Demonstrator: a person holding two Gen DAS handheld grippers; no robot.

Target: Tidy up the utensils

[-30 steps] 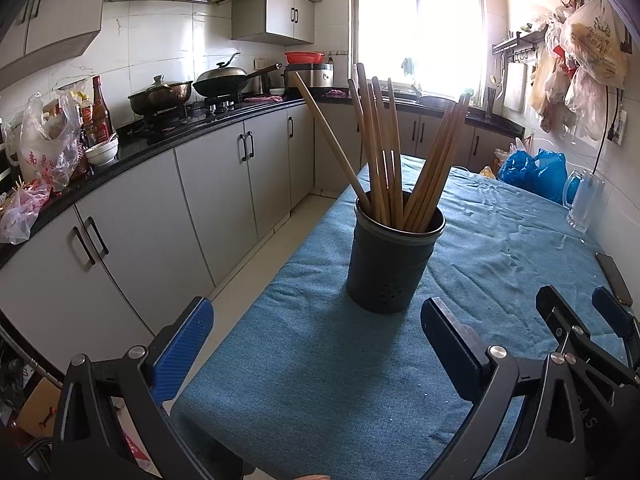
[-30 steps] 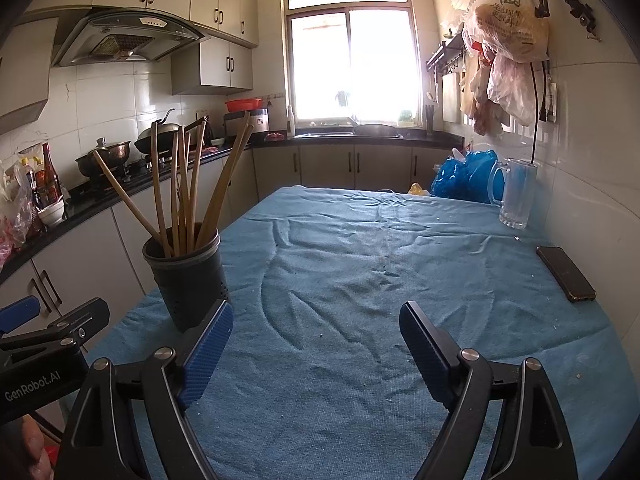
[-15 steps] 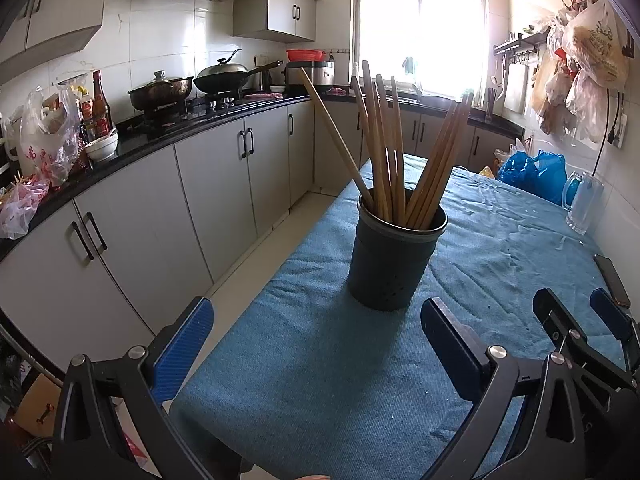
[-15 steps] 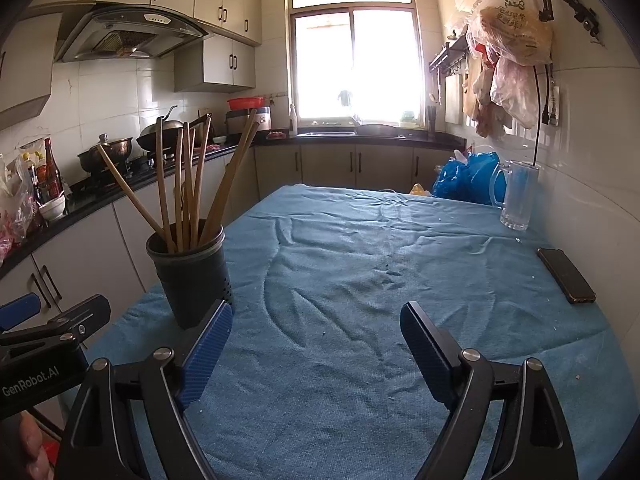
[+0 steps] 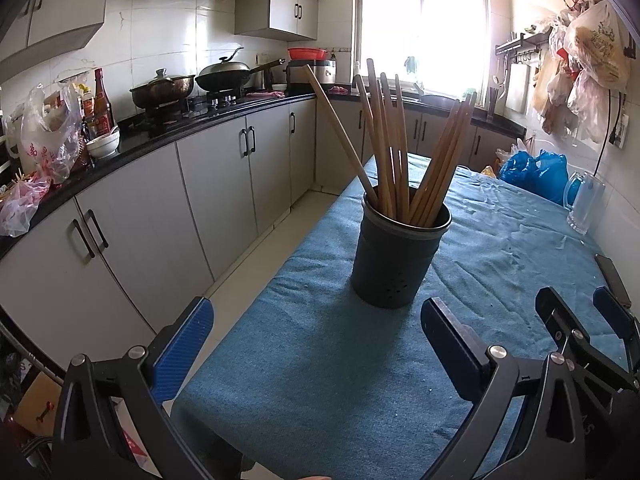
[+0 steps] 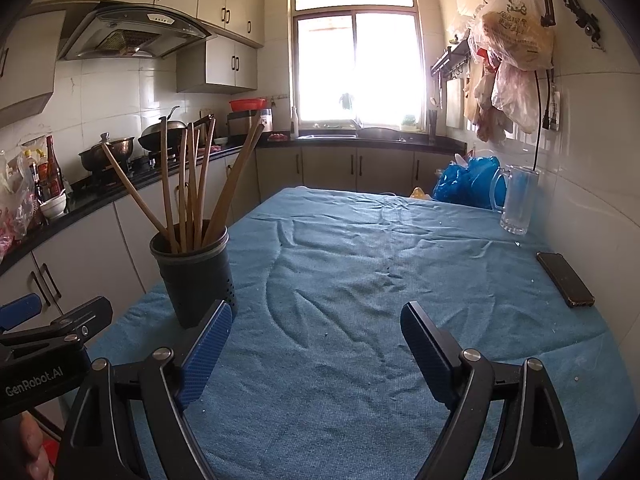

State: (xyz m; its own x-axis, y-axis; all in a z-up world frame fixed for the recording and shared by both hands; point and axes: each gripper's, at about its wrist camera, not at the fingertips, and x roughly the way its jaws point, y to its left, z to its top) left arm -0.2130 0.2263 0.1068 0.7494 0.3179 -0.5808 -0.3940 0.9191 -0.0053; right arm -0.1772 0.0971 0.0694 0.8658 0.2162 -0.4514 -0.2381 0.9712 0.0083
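Jaws wide on both left gripper (image 5: 314, 330) and right gripper (image 6: 316, 334), holding nothing. Ahead of the left jaws, upright: dark holder (image 5: 398, 256) of wooden chopsticks (image 5: 394, 152). Probably light, stiff, smooth; best pinched mid-shaft, above the rim.

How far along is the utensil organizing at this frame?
Looks essentially done: all visible chopsticks stand in the dark holder on the blue tablecloth, none loose. Nothing in hand: left tongs and right tongs are open and empty. Nothing visibly left.
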